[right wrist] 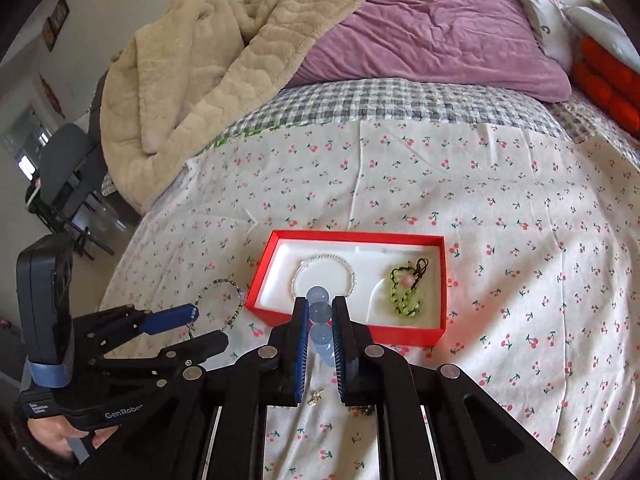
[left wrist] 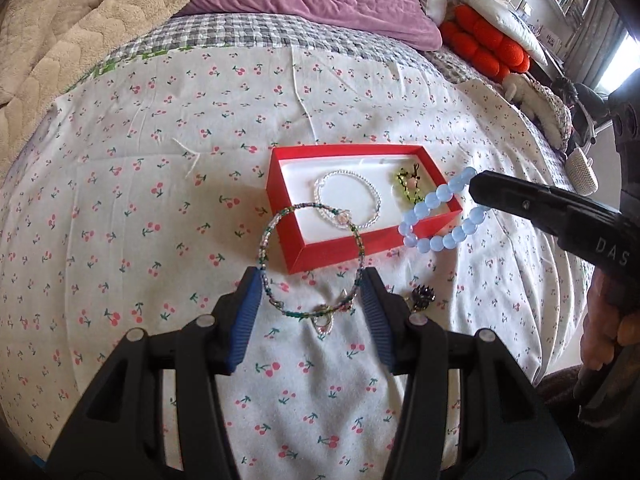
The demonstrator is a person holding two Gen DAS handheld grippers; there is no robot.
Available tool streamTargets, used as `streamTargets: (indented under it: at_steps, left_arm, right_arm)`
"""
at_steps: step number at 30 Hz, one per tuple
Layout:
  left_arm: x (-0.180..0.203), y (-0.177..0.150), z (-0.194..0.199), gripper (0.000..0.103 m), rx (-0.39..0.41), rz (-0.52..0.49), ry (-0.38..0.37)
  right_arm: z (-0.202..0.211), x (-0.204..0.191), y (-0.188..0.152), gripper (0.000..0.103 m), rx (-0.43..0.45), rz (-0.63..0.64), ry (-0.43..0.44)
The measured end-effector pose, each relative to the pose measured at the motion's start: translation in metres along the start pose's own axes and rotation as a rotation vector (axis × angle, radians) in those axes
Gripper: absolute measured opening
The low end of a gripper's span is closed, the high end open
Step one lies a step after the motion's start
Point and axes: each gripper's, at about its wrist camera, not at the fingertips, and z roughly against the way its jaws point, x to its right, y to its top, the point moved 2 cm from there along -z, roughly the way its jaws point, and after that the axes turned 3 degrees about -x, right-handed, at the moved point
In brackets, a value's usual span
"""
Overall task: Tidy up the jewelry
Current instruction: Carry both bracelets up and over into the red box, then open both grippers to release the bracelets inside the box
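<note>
A red jewelry box [left wrist: 332,250] with a white lining sits on the cherry-print bedsheet; it also shows in the right wrist view [right wrist: 400,334]. Inside lie a clear bead bracelet [left wrist: 362,184] and a green braided bracelet [left wrist: 412,190]. My left gripper [left wrist: 310,280] holds a green seed-bead bracelet [left wrist: 266,240] between its blue pads, raised over the box's near left corner. My right gripper [right wrist: 320,312] is shut on a blue bead bracelet [right wrist: 320,314], which hangs by the box's right end in the left wrist view [left wrist: 436,206].
A small dark ornament [left wrist: 422,294] and a small charm [left wrist: 324,322] lie on the sheet in front of the box. A purple pillow [right wrist: 432,36], a beige blanket [right wrist: 200,88] and orange cushions [left wrist: 486,46] lie at the far side of the bed.
</note>
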Motion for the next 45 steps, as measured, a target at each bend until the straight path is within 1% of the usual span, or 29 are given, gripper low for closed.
streamTargets:
  at_steps: [4,8,14,19,24,30,42,44,45]
  left_arm:
    - [0.011,0.011,-0.014,0.053,0.003,-0.016,-0.019]
    - [0.022,0.022,-0.03,0.053,0.01,-0.054,-0.008]
    - [0.027,0.034,-0.05,0.053,0.021,-0.101,-0.002]
    - [0.027,0.039,-0.061,0.053,0.015,-0.116,0.018]
    - [0.028,0.042,-0.064,0.054,0.015,-0.139,0.034]
    - [0.03,0.044,-0.067,0.055,0.008,-0.155,0.037]
    - [0.036,0.041,-0.063,0.058,0.001,-0.18,0.064]
    - [0.036,0.04,-0.058,0.06,0.007,-0.178,0.06]
    - [0.037,0.04,-0.055,0.062,0.012,-0.177,0.059]
  right_arm:
    - [0.0,0.009,0.007,0.011,0.021,-0.025,-0.01]
    - [-0.003,0.017,0.015,0.011,0.039,-0.043,-0.012]
    - [-0.007,0.023,0.027,0.011,0.064,-0.053,0.009]
    - [-0.017,0.021,0.03,0.011,0.051,-0.04,0.02]
    - [-0.034,0.016,0.028,0.011,0.013,-0.015,0.018]
    - [-0.042,0.009,0.025,0.011,-0.005,0.016,0.012]
    - [-0.046,0.029,0.024,0.011,-0.019,-0.005,-0.021]
    - [-0.048,0.033,0.024,0.012,-0.022,-0.007,-0.035]
    - [-0.049,0.035,0.024,0.012,-0.024,-0.007,-0.046]
